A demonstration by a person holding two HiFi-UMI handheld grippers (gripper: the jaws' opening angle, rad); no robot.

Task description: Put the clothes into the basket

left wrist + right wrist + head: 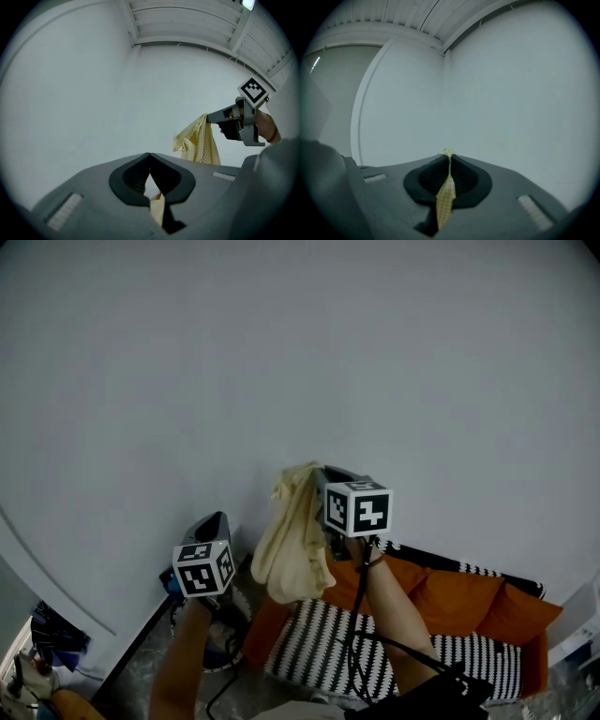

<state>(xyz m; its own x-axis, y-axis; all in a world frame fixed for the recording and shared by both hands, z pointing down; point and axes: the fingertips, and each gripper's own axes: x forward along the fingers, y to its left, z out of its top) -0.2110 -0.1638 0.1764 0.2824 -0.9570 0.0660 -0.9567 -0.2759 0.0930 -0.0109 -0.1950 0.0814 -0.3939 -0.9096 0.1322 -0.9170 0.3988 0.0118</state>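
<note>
While the right gripper (449,157) pinched the yellow cloth (292,545) hanging mid-frame by the sofa's (450,601) left end and the left gripper (149,155) sat closed, seemingly empty, the carry seemed under way, likely needing next a move over the basket and release.

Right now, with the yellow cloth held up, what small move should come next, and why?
Probably lower the right gripper, kept shut, toward the basket: the yellow cloth hangs pinched in it, high against the wall, and no basket shows clearly.
</note>
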